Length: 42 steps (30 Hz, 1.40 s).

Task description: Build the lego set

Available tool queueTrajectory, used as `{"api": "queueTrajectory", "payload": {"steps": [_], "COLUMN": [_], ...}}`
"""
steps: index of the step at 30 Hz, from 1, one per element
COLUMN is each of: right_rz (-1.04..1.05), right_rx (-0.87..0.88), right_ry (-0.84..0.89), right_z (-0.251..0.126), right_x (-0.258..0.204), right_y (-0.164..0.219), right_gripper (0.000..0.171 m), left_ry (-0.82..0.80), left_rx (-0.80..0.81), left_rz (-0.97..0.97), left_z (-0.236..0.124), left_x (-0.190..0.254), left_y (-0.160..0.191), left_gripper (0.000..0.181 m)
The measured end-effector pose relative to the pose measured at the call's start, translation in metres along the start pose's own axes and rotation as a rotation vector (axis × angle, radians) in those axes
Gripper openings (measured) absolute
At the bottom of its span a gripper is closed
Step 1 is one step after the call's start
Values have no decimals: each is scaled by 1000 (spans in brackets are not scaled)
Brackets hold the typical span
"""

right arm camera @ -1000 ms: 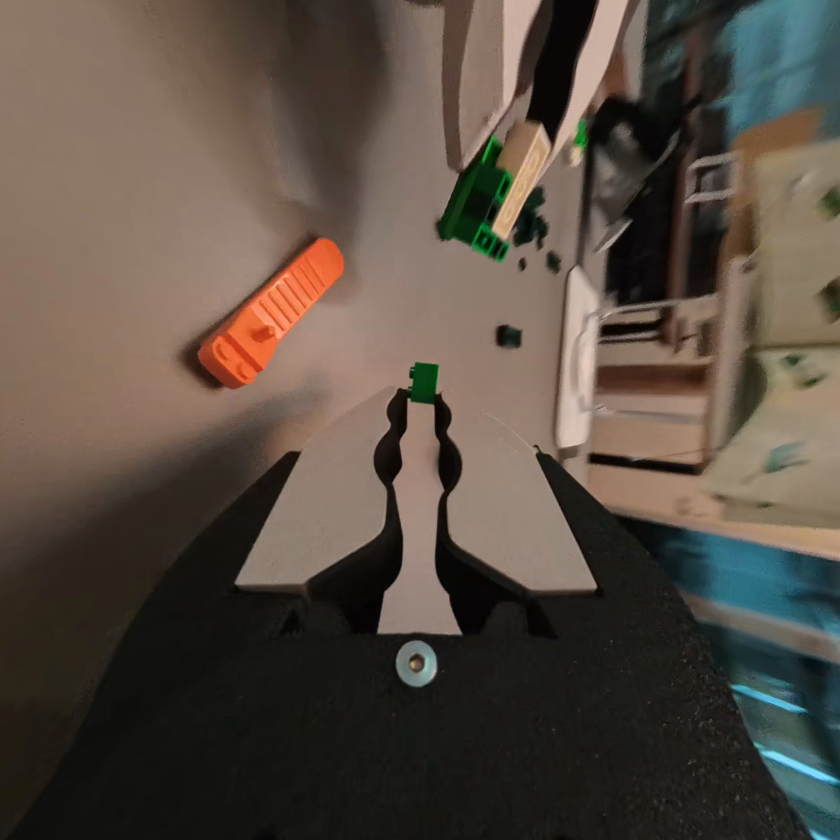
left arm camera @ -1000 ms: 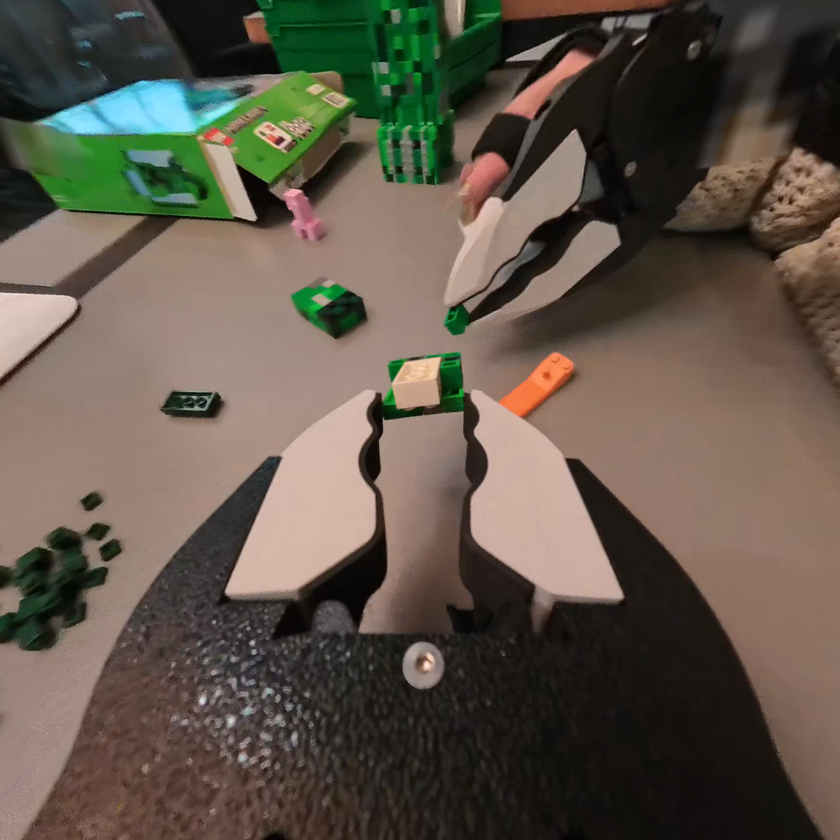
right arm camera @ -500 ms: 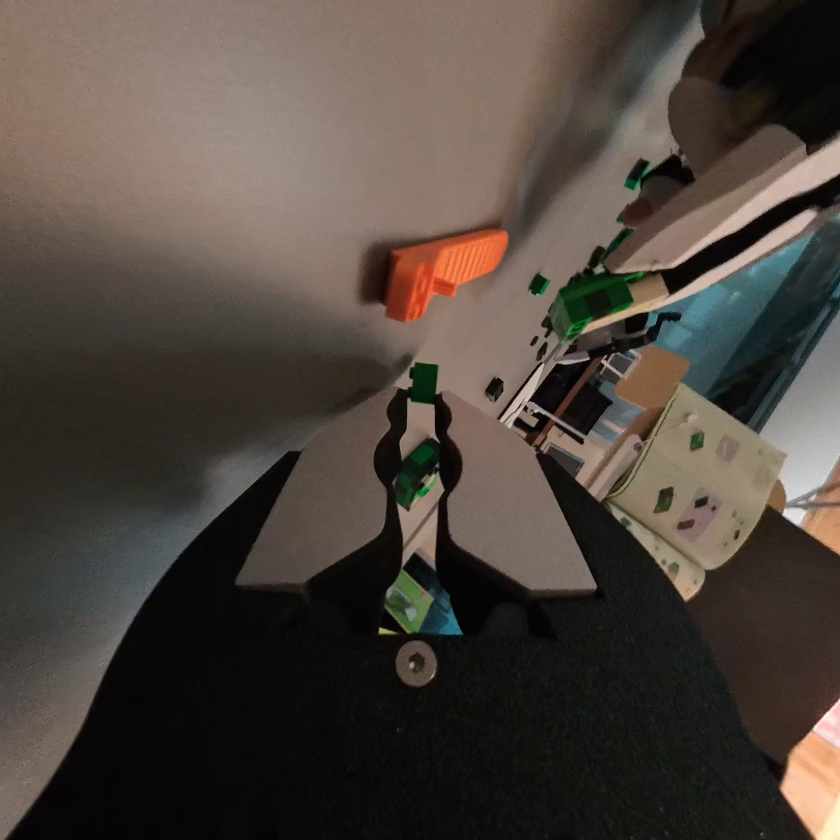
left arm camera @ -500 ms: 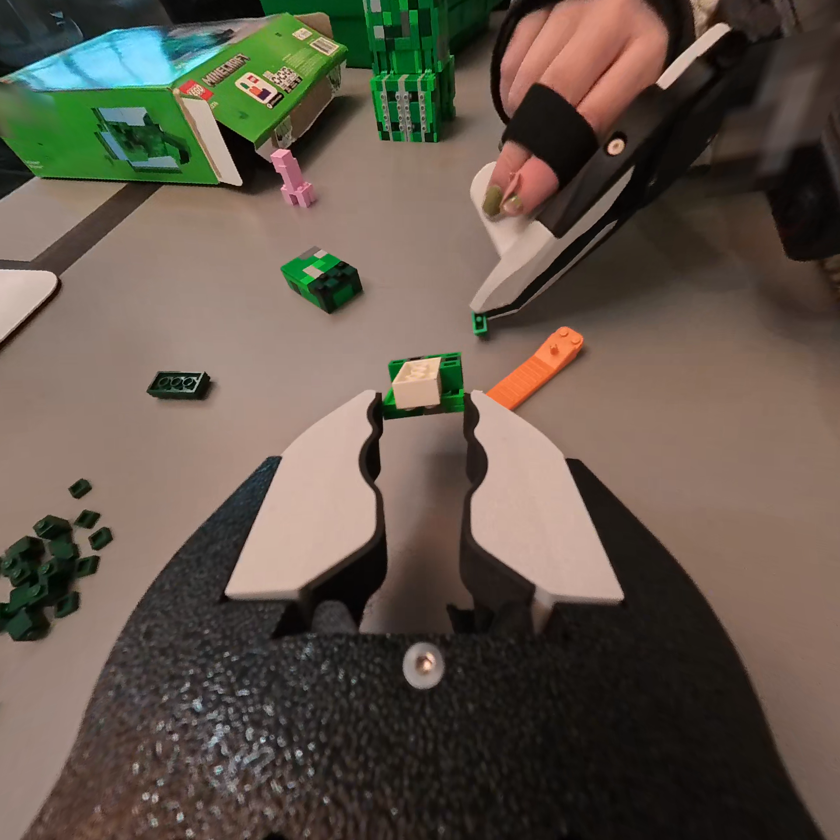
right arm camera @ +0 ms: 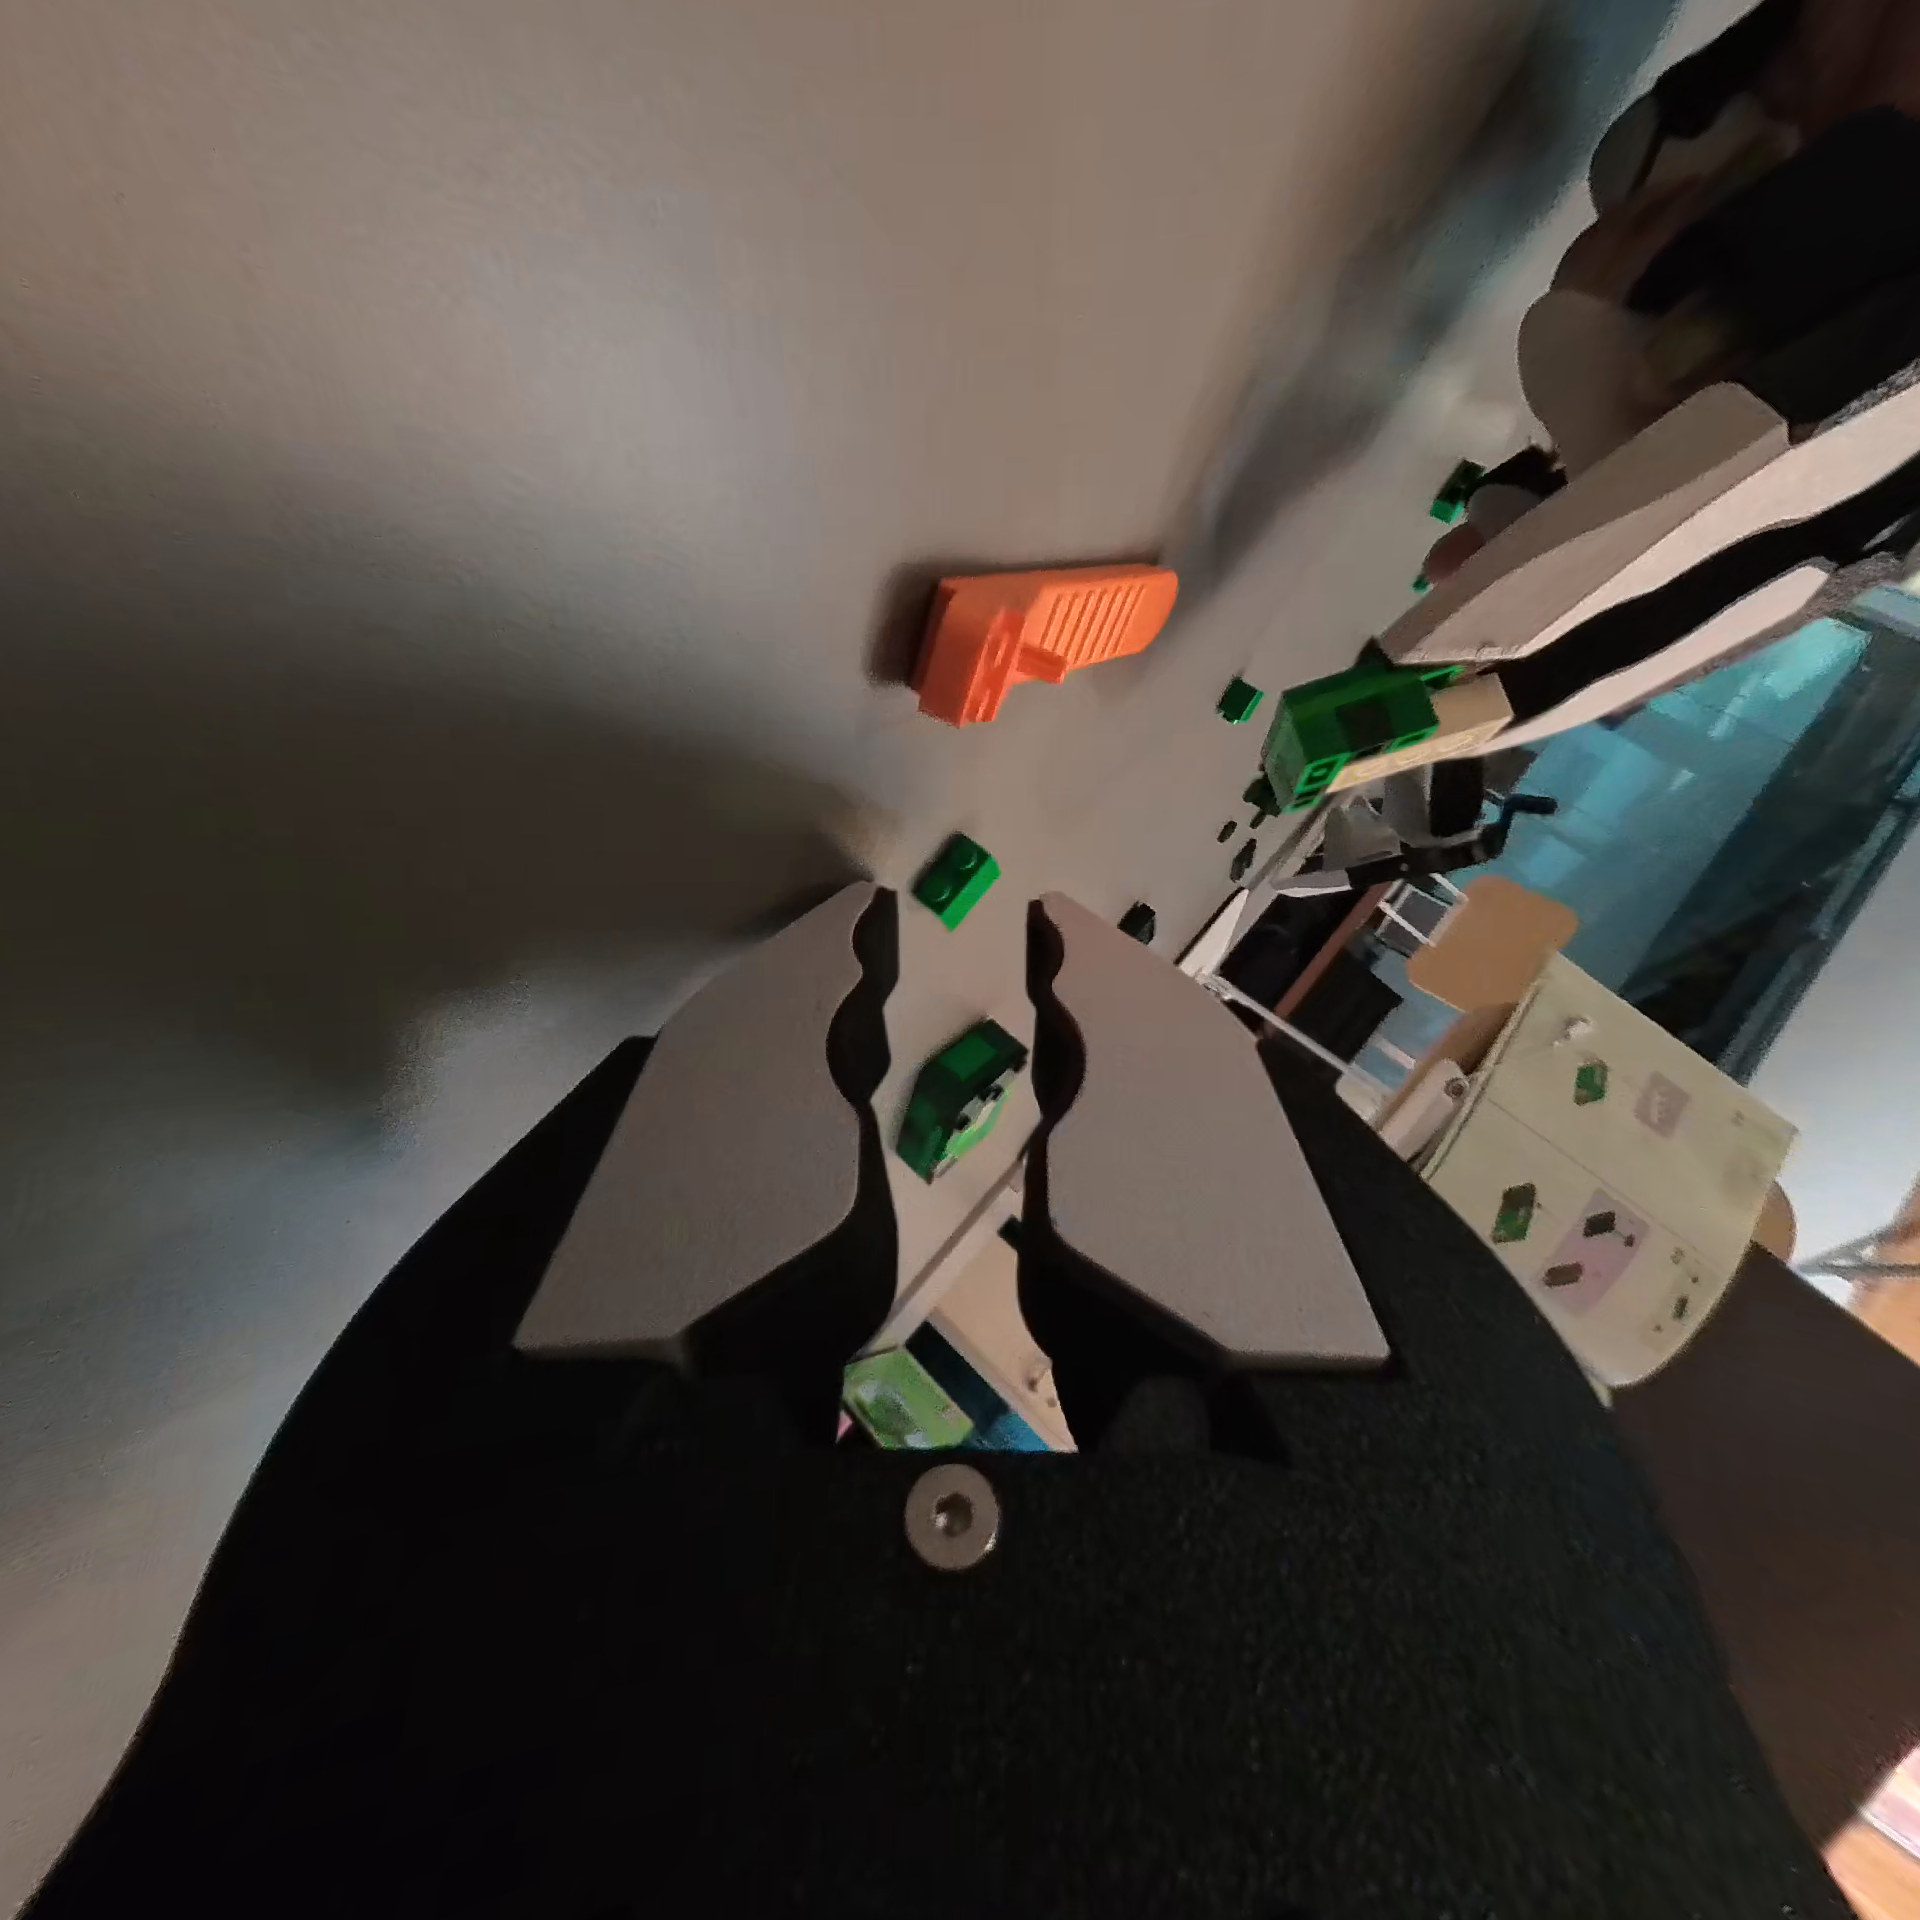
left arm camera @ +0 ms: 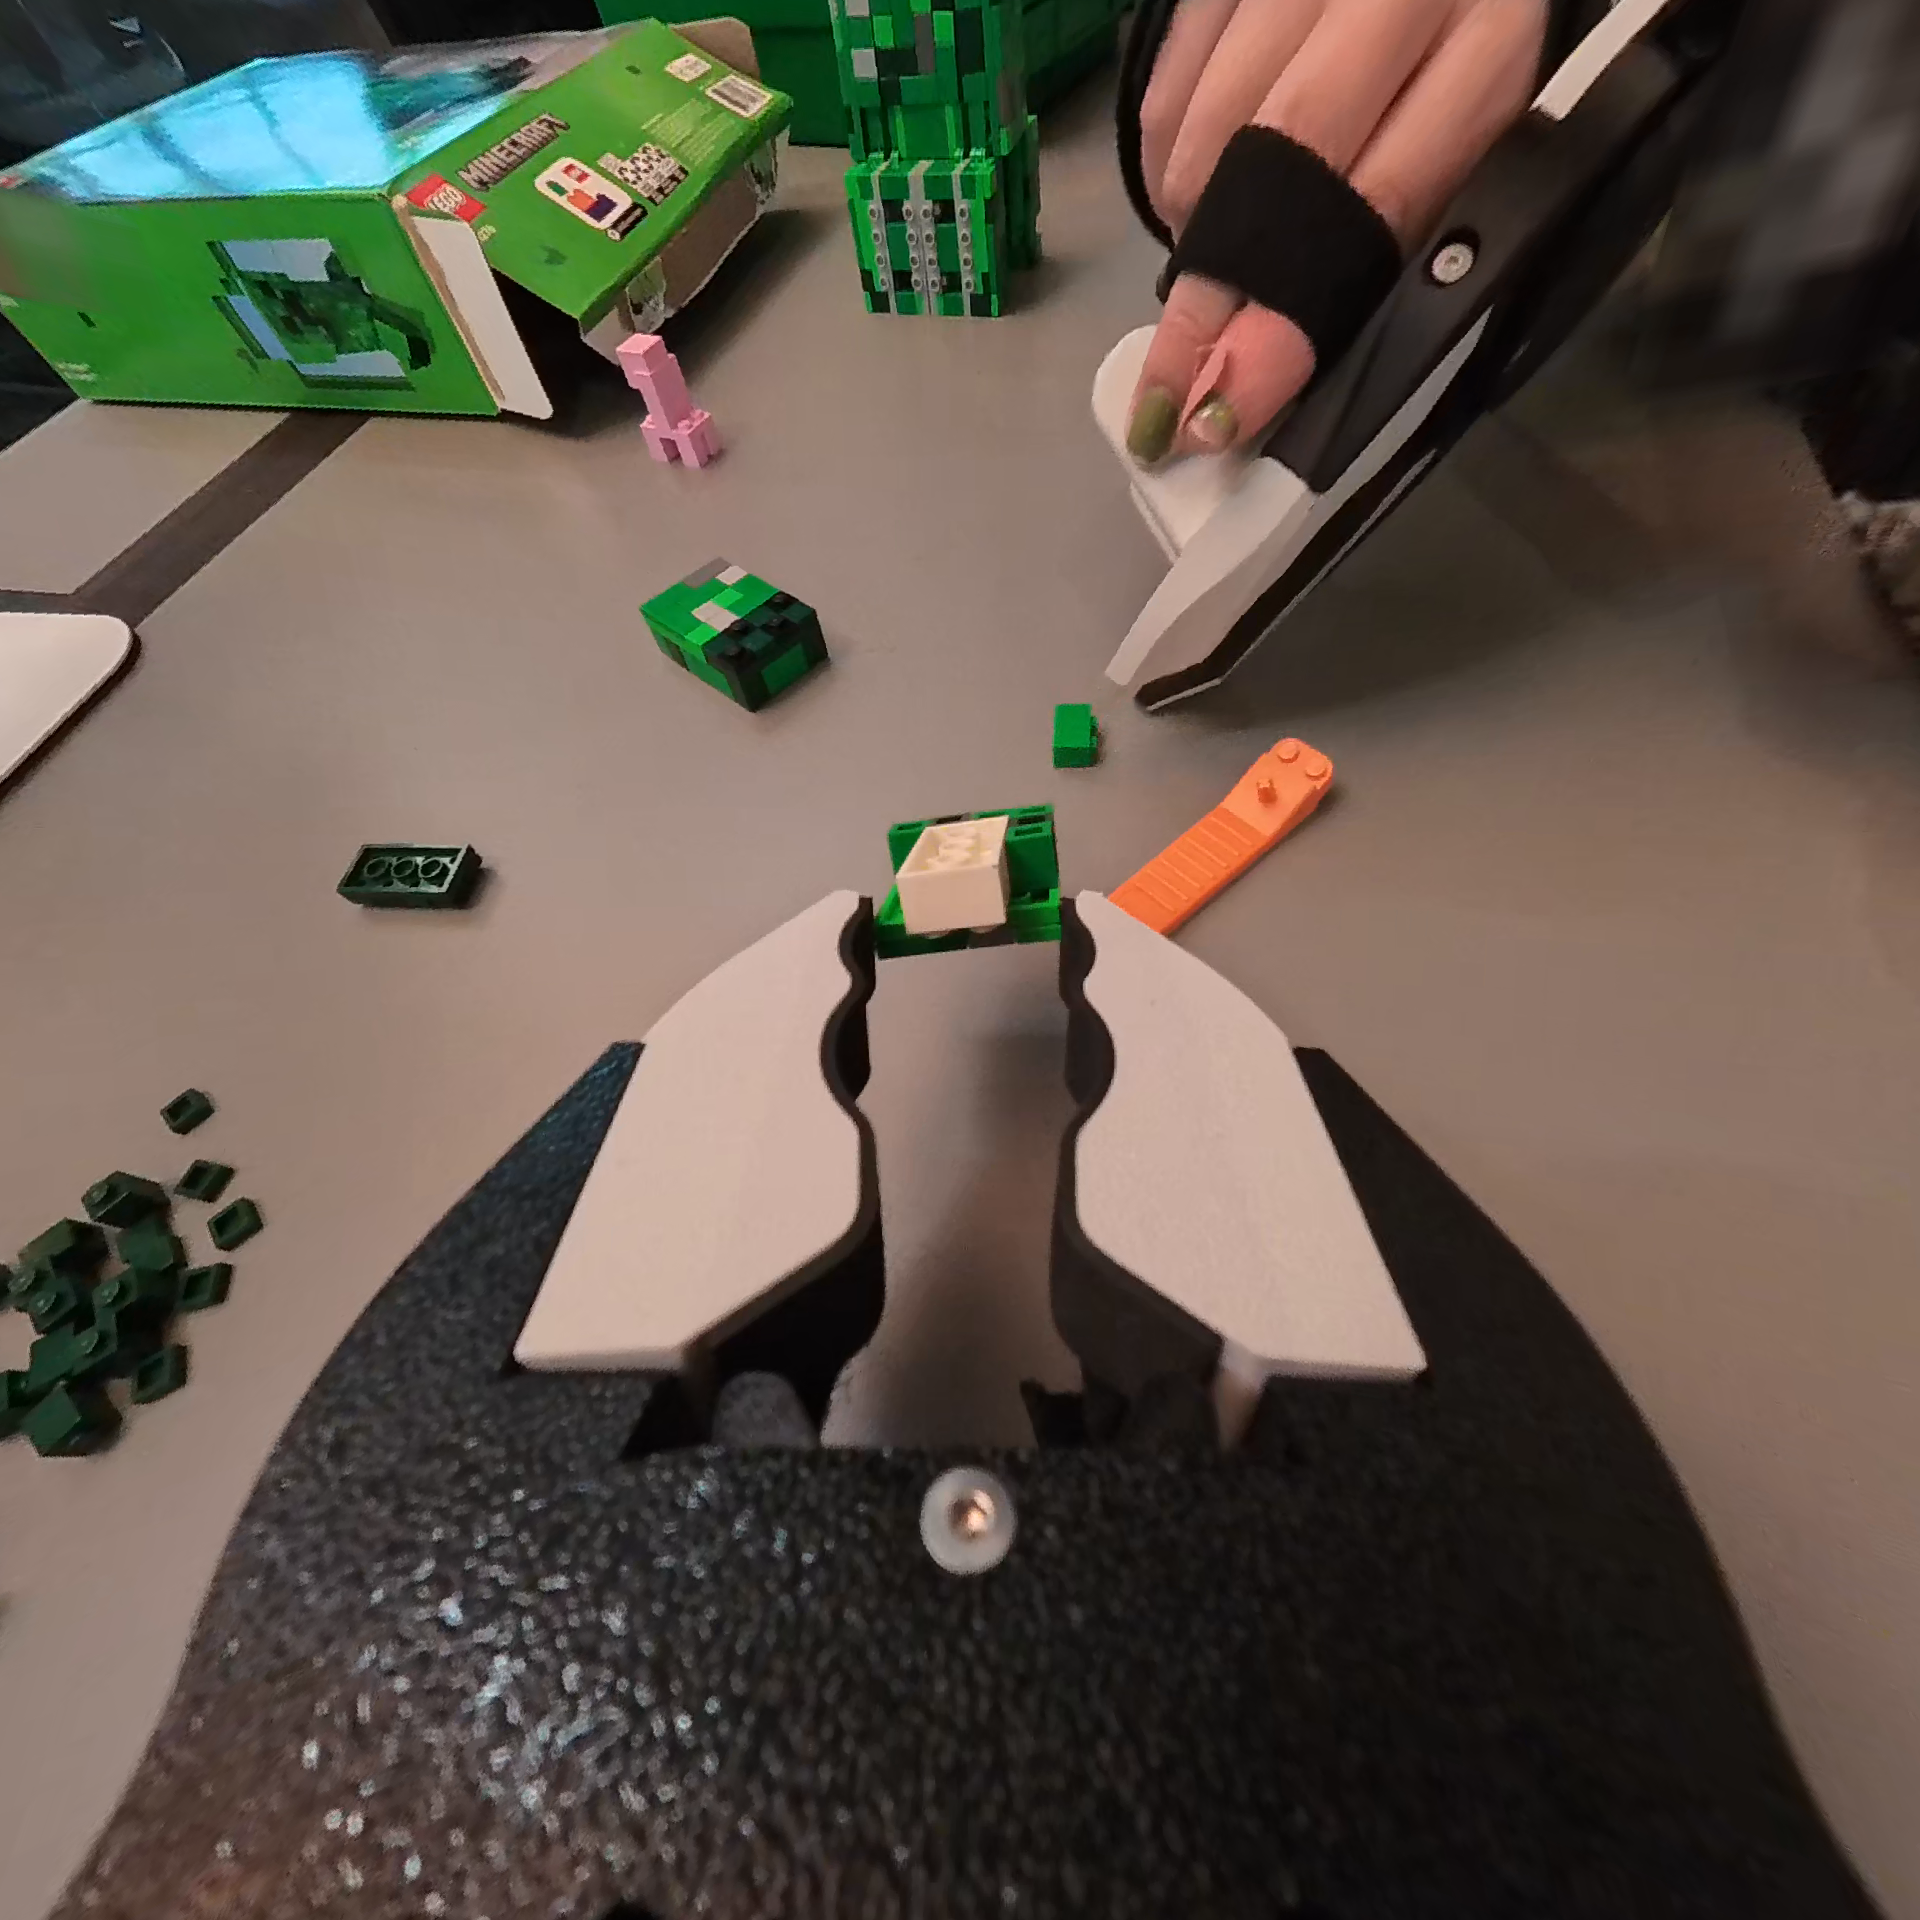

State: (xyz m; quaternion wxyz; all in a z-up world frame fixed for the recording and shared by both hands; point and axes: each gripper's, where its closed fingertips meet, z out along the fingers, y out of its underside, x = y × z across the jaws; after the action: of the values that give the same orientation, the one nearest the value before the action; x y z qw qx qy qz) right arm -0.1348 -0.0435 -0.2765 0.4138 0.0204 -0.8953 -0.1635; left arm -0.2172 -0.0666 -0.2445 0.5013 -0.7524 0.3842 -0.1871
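Note:
My left gripper [left arm camera: 971, 920] is shut on a small green assembly with a cream brick on top [left arm camera: 966, 878] and holds it just above the grey table. The same assembly shows in the right wrist view [right arm camera: 1351, 727], held sideways between the left gripper's fingers [right arm camera: 1621, 499]. My right gripper [right arm camera: 958, 909] is open and empty. A small bright green brick [right arm camera: 956, 878] lies on the table just past its tips. In the left wrist view this brick [left arm camera: 1073, 736] lies loose just left of the right gripper [left arm camera: 1132, 691], beyond the held assembly.
An orange brick separator [left arm camera: 1221, 842] lies right of the held assembly. On the left are a green-and-black block [left arm camera: 738, 644], a dark green plate [left arm camera: 410, 873] and a pile of dark green pieces [left arm camera: 94, 1299]. Behind stand a pink figure [left arm camera: 670, 400], a green box [left arm camera: 312, 260] and a green tower [left arm camera: 935, 208].
My right gripper came down to the table, opened and let go of the small green brick, which now lies on the table. My left gripper still holds the assembly in about the same place.

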Motion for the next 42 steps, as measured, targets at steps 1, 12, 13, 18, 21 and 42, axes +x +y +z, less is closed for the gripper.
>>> {"api": "queueTrajectory", "payload": {"steps": [1,12,13,18,21,42], "right_rz": [13,1332,1411,1525,1521,1088], "right_rx": [4,383,427,524,520,219], "right_ry": [-12,-435,-483,-724,-803,-563], "right_z": [-1,0,1,5,9,11], "right_x": [-2,6,8,3,1,-4], "right_y": [1,9,10,4,1,-5], "right_gripper": [23,20,23,22,21,8], "left_ry": [-2,-6,-6,-7,-6,10], "left_rx": [0,-4,-3,-1,-1,-10], "left_rz": [1,6,7,4,3,6], "left_z": [0,0,0,-1,-2,0], "left_x": [0,0,0,-1,-1,3], "left_y": [0,0,0,-1,-1,0], "left_gripper": [35,35,35,34,34,35]}}
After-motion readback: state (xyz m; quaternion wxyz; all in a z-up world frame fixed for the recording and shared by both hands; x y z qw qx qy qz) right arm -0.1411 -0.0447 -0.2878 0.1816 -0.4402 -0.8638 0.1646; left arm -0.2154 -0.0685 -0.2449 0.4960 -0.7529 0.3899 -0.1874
